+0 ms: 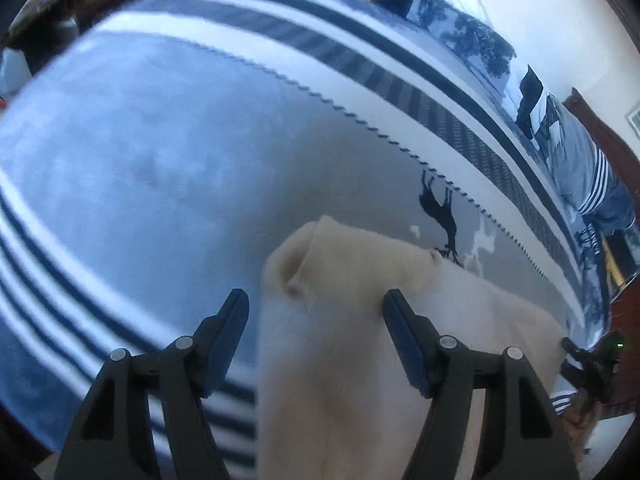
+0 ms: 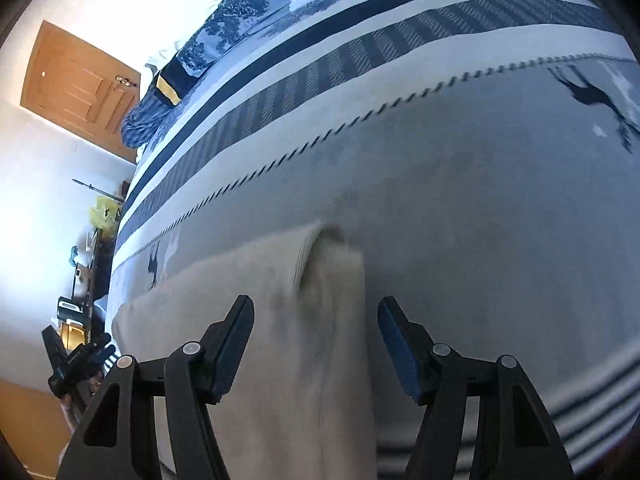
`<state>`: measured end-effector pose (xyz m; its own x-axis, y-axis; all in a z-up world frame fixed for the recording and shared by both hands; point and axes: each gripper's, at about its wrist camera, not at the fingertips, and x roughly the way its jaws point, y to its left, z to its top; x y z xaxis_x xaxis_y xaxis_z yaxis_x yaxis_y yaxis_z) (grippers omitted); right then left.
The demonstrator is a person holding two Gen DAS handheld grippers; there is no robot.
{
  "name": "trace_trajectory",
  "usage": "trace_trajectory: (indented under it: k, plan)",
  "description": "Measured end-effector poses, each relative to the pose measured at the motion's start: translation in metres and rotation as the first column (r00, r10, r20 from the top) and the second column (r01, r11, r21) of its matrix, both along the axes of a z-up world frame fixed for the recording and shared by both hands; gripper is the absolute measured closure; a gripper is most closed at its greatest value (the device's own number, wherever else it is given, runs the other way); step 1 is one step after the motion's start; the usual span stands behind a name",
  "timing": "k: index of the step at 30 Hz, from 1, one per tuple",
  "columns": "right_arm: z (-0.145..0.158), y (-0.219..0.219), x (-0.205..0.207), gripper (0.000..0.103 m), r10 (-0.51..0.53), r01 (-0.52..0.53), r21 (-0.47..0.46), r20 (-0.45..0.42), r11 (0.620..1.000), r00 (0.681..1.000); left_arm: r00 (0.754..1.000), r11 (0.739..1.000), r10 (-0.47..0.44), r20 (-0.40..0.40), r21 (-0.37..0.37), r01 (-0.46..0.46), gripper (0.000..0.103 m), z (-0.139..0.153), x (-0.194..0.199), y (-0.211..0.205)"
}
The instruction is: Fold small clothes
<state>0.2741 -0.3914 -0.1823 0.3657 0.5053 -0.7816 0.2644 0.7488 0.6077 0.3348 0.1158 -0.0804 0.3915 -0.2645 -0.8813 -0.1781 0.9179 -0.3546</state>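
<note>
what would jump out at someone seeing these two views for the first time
A cream garment lies on a blue-grey bedspread with navy and white stripes, its folded edge just ahead of both cameras. The left gripper and right gripper frame it with open jaws, gripping nothing. Black deer silhouettes mark the spread beyond the garment.

A cream knit garment (image 1: 352,300) lies flat on the grey panel of the striped bedspread (image 1: 140,160), near that bedspread's striped front edge. In the left wrist view one folded end shows a rounded, rolled corner and a short sleeve-like flap lying just beside the black deer figure (image 1: 440,212) printed on the bedspread. In the right wrist view the garment (image 2: 280,320) is a long pale strip, its far end doubled over into a ribbed, slightly raised fold.
</note>
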Motion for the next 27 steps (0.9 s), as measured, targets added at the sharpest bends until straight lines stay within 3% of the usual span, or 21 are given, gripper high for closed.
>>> trace_trajectory:
  k: [3, 5, 7, 8, 11, 13, 14, 15, 16, 17, 18, 19, 24, 27]
  plan:
    - [-0.018, 0.000, 0.019, 0.034, 0.016, -0.014, 0.056, -0.024, 0.998, 1.000, 0.999, 0.998, 0.009, -0.033, -0.063, -0.011, 0.035, -0.018, 0.014, 0.001]
    - [-0.026, 0.005, 0.027, 0.034, 0.044, -0.042, 0.091, -0.021, 0.995, 0.999, 0.999, 0.996, 0.026, -0.021, -0.090, -0.028, 0.048, -0.021, 0.017, 0.002]
    - [-0.027, 0.009, 0.028, 0.045, 0.064, -0.062, 0.110, -0.014, 0.992, 0.998, 1.000, 0.990, 0.001, -0.020, -0.139, -0.004, 0.082, -0.020, 0.018, -0.001]
    - [-0.028, 0.011, 0.029, 0.052, 0.073, -0.071, 0.084, -0.023, 0.994, 0.997, 1.000, 0.991, -0.006, -0.010, -0.133, 0.004, 0.084, -0.017, 0.016, -0.003]
    - [-0.027, 0.011, 0.026, 0.058, 0.083, -0.081, 0.082, -0.021, 0.993, 0.996, 1.000, 0.995, -0.019, 0.021, -0.102, 0.021, 0.084, -0.014, 0.013, -0.005]
    - [-0.029, 0.013, 0.024, 0.057, 0.101, -0.100, 0.083, -0.018, 0.992, 0.995, 1.000, 0.996, -0.004, -0.008, -0.087, 0.003, 0.062, -0.021, 0.014, -0.004]
    - [-0.031, 0.012, 0.024, 0.056, 0.101, -0.098, 0.090, -0.021, 0.991, 0.995, 1.000, 0.996, 0.003, -0.011, -0.089, -0.004, 0.062, -0.025, 0.015, -0.004]
    - [-0.034, 0.012, 0.024, 0.056, 0.093, -0.090, 0.101, -0.029, 0.991, 0.995, 1.000, 0.995, 0.011, -0.005, -0.095, -0.011, 0.063, -0.026, 0.015, -0.003]
    - [-0.035, 0.013, 0.024, 0.056, 0.082, -0.078, 0.102, -0.039, 0.992, 0.996, 1.000, 0.996, 0.010, 0.002, -0.093, -0.010, 0.073, -0.026, 0.015, -0.004]
    - [-0.035, 0.014, 0.027, 0.063, 0.082, -0.077, 0.093, -0.048, 0.993, 0.995, 1.000, 0.995, -0.002, 0.006, -0.104, 0.003, 0.080, -0.025, 0.015, -0.006]
    - [-0.034, 0.015, 0.029, 0.079, 0.088, -0.082, 0.086, -0.063, 0.993, 0.994, 1.000, 0.993, -0.010, 0.007, -0.120, 0.011, 0.086, -0.022, 0.014, -0.006]
    - [-0.031, 0.017, 0.028, 0.081, 0.082, -0.077, 0.073, -0.068, 0.994, 0.994, 1.000, 0.992, -0.001, 0.007, -0.128, 0.002, 0.089, -0.018, 0.013, -0.004]
    - [0.015, 0.013, 0.019, 0.089, 0.052, -0.052, 0.015, 0.019, 0.999, 0.998, 0.995, 0.974, 0.017, 0.099, -0.228, 0.006, 0.091, 0.031, 0.005, 0.015]
    - [0.049, 0.014, 0.017, 0.090, 0.042, -0.039, -0.033, 0.081, 0.999, 0.996, 0.984, 0.971, 0.021, 0.180, -0.238, 0.023, 0.092, 0.067, 0.003, 0.017]
